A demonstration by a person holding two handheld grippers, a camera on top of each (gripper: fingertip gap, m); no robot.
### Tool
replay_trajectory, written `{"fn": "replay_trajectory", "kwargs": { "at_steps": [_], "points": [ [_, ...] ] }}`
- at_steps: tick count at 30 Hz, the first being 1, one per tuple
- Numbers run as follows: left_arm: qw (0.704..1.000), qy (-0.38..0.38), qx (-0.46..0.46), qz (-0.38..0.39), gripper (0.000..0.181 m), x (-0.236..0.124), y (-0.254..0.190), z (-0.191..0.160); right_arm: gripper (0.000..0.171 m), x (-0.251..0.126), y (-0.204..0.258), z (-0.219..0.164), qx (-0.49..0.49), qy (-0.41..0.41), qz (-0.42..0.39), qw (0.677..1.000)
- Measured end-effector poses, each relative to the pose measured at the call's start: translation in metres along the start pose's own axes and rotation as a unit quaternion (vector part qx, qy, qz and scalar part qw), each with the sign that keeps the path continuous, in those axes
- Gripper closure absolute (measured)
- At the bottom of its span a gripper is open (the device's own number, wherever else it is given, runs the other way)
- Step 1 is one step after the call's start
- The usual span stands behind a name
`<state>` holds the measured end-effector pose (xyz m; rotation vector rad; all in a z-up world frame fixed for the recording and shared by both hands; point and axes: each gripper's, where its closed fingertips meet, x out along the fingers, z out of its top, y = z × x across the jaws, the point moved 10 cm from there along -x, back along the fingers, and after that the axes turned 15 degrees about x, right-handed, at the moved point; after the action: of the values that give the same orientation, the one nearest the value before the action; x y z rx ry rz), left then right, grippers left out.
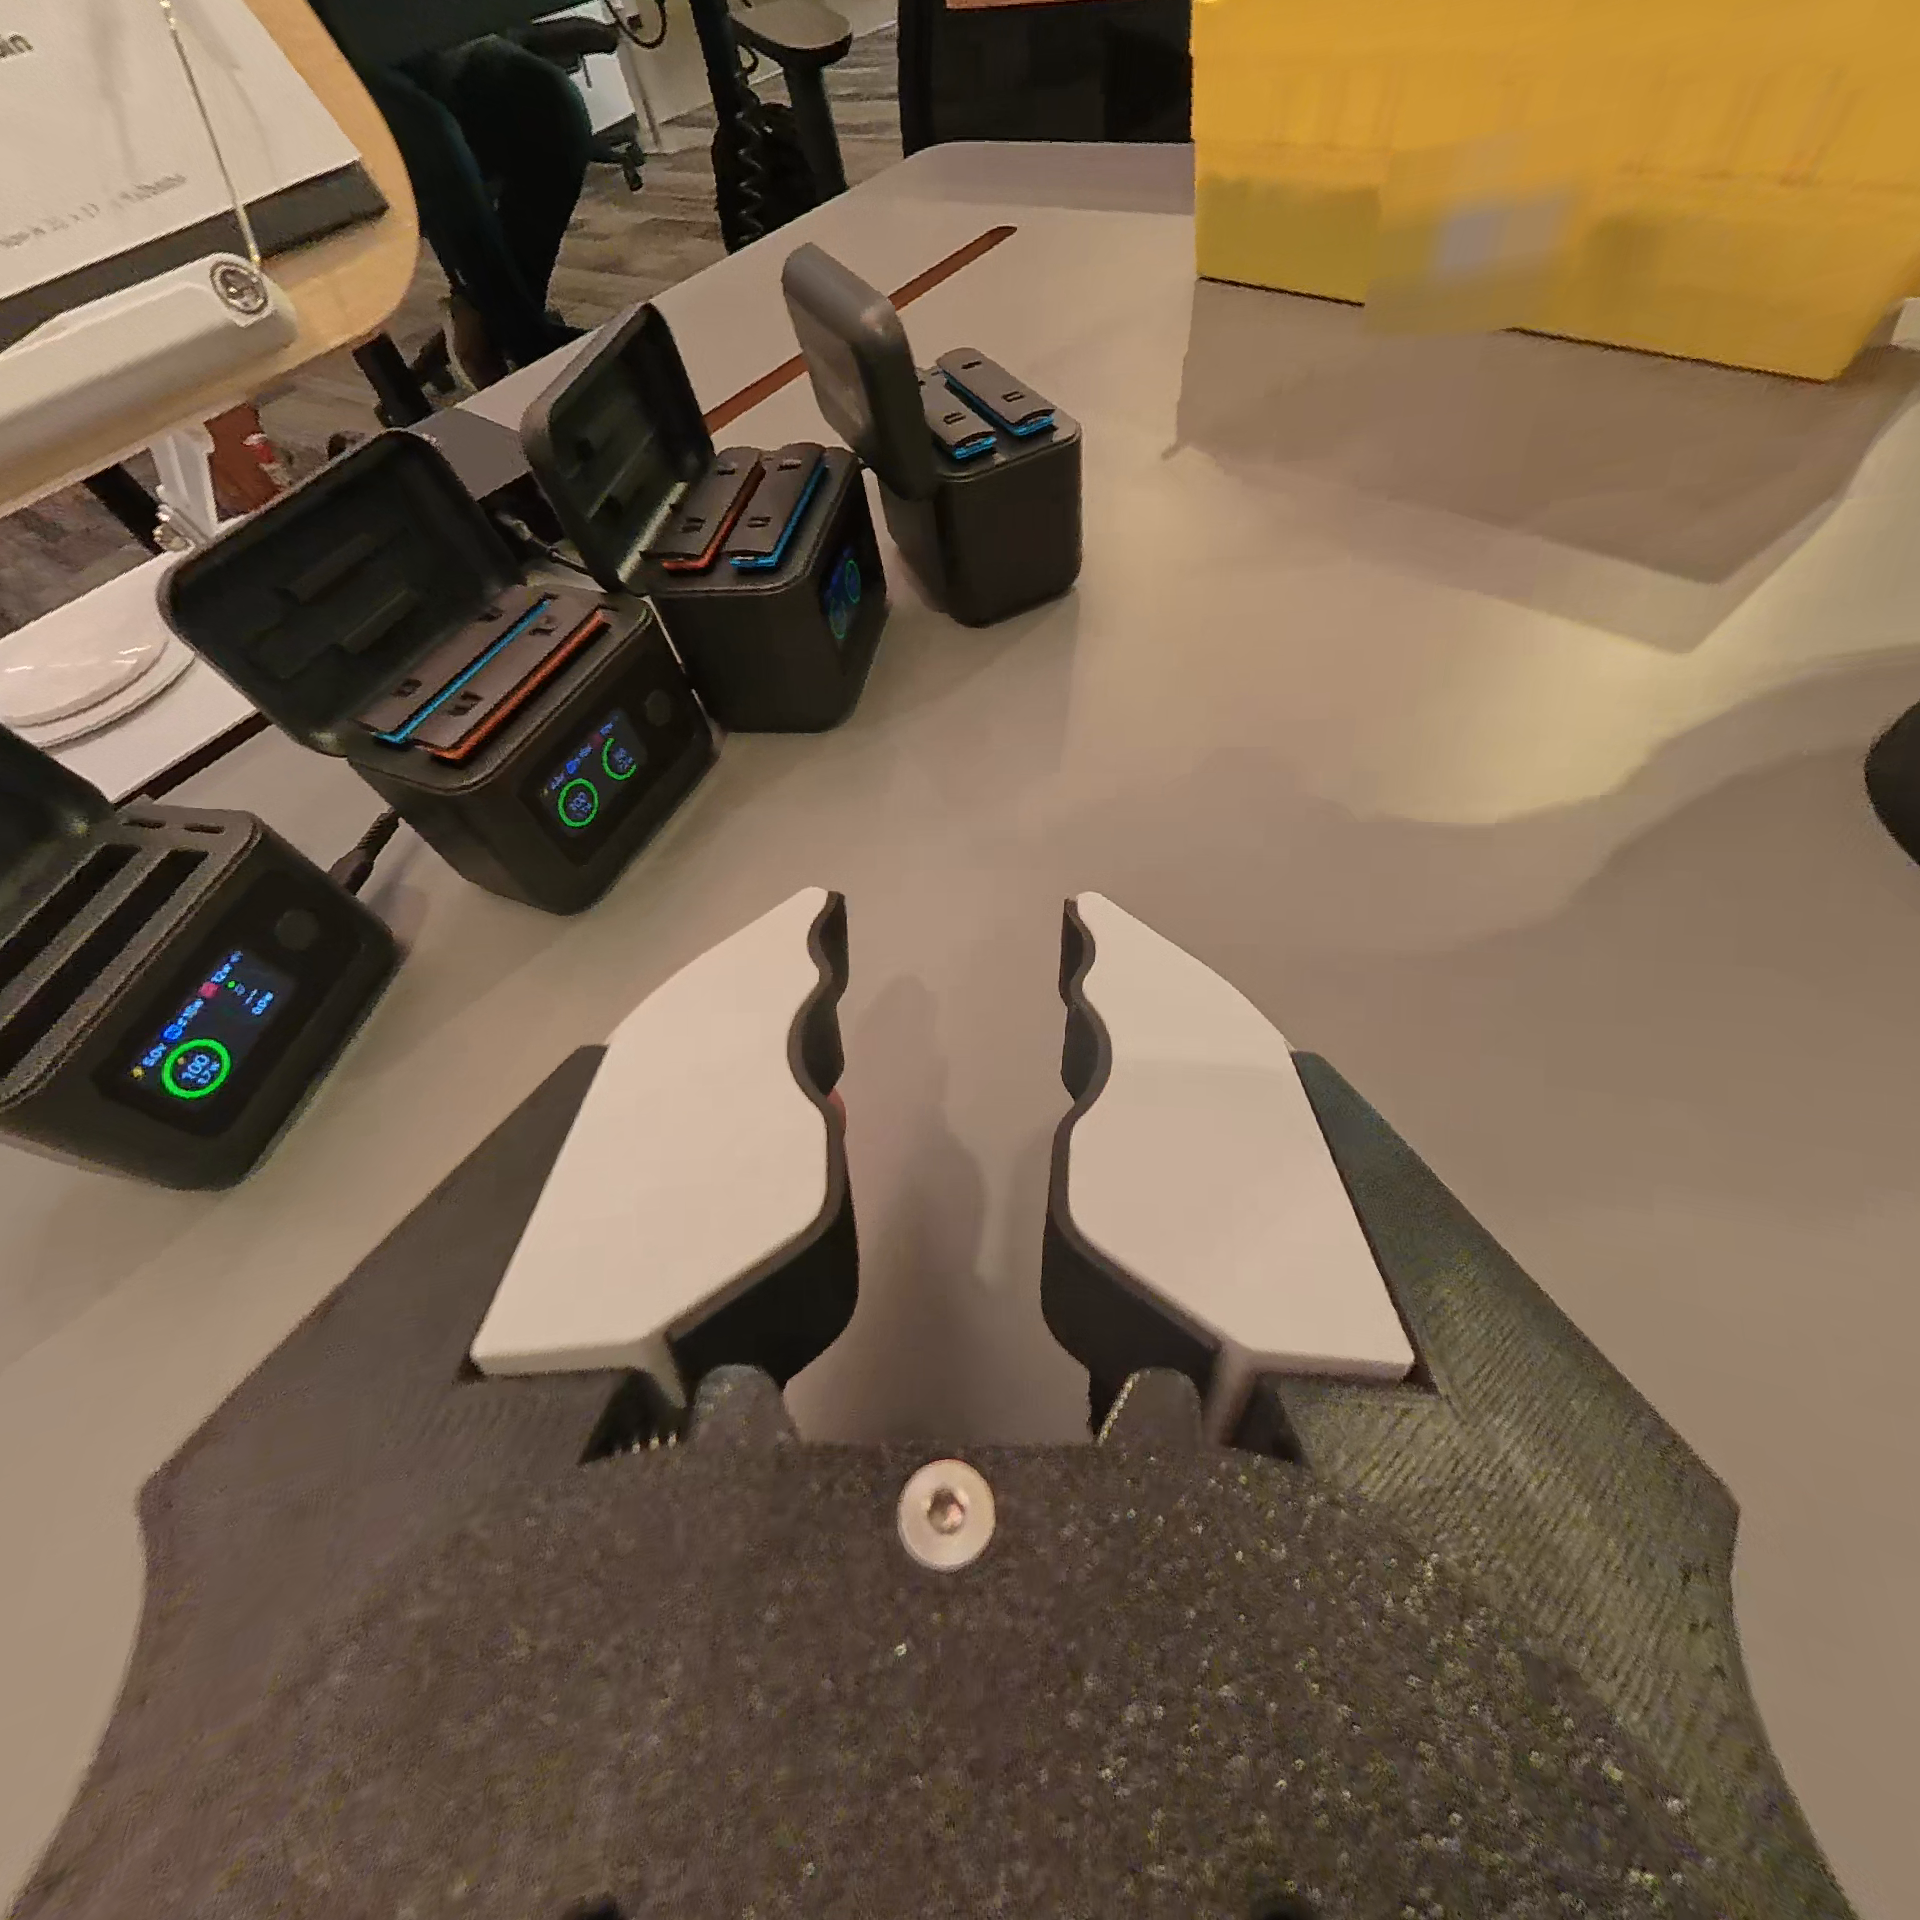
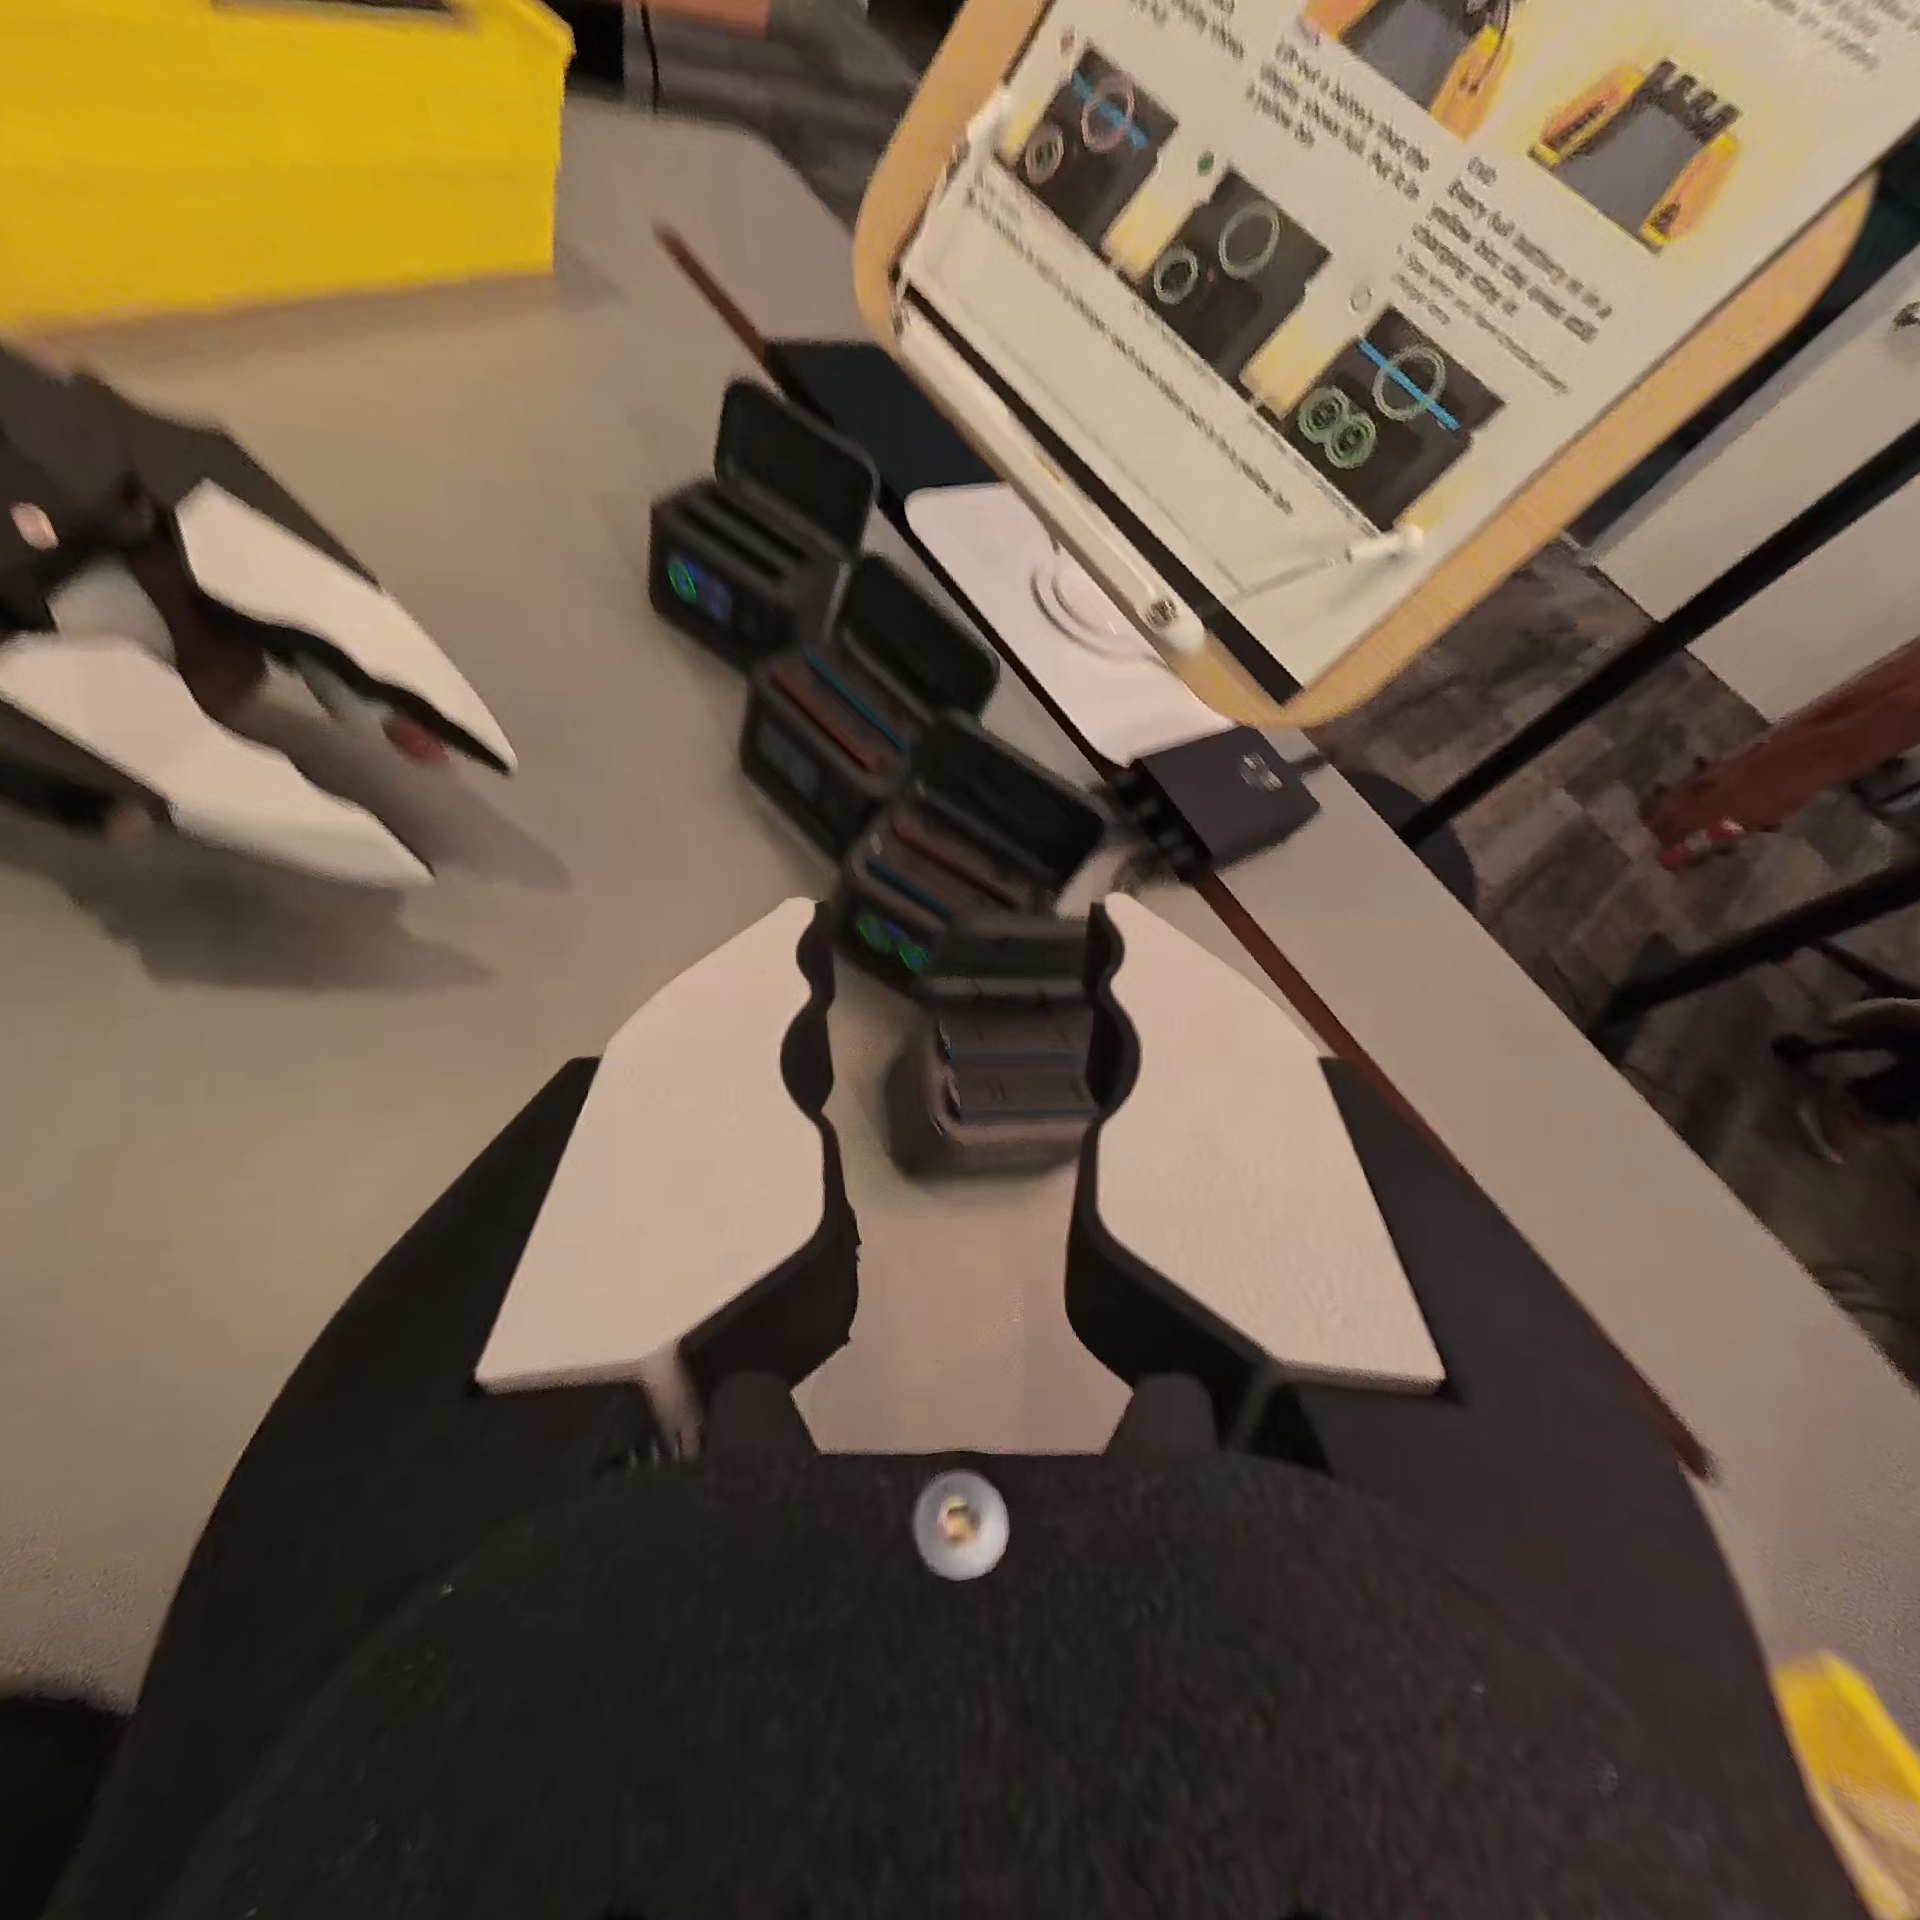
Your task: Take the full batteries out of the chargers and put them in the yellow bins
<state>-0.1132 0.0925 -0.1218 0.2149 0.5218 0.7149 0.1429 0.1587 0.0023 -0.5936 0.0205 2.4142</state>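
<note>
Four dark chargers stand in a row with lids open. In the left wrist view, the nearest charger (image 1: 177,997) shows empty slots and a green ring on its screen. The second charger (image 1: 520,727) and third charger (image 1: 748,582) each hold a blue-edged and an orange-edged battery. The far charger (image 1: 977,488) holds blue-edged batteries (image 1: 997,405). My left gripper (image 1: 951,935) is open and empty over bare table, right of the row. My right gripper (image 2: 956,925) is open and empty; the end charger (image 2: 987,1070) shows between its fingers, blurred. A yellow bin (image 1: 1558,177) stands behind, and also shows in the right wrist view (image 2: 260,135).
A wood-framed instruction sheet (image 2: 1351,260) hangs over the table edge behind the chargers. A black power hub (image 2: 1226,800) and a white pad (image 2: 1039,603) lie beside the row. The left gripper (image 2: 468,821) shows at the left. A second yellow object (image 2: 1860,1766) sits at the lower right. The tips of one gripper are about 20 cm away from the tips of the other.
</note>
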Motion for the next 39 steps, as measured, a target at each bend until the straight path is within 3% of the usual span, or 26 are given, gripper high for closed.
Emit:
{"fn": "replay_trajectory", "kwargs": {
  "at_steps": [6, 9, 16, 27, 39],
  "points": [
    [0.999, 0.008, -0.017, 0.032, 0.14, 0.002, 0.008, -0.002, 0.122, 0.068, 0.032, 0.004, 0.125, -0.03, 0.018, 0.991],
    [0.998, 0.011, -0.024, 0.048, 0.139, 0.002, 0.013, -0.003, 0.11, 0.098, 0.049, -0.001, 0.176, -0.022, -0.004, 0.984],
    [0.996, 0.014, -0.028, 0.082, 0.139, -0.004, 0.02, -0.004, 0.101, 0.148, 0.075, -0.011, 0.252, -0.033, -0.085, 0.963],
    [0.99, -0.002, -0.037, 0.133, 0.14, -0.021, 0.033, -0.003, 0.101, 0.194, 0.082, -0.017, 0.273, -0.013, -0.165, 0.948],
    [0.989, -0.006, -0.035, 0.146, 0.141, -0.027, 0.039, -0.003, 0.107, 0.207, 0.08, -0.023, 0.272, -0.02, -0.194, 0.942]
  ]
}}
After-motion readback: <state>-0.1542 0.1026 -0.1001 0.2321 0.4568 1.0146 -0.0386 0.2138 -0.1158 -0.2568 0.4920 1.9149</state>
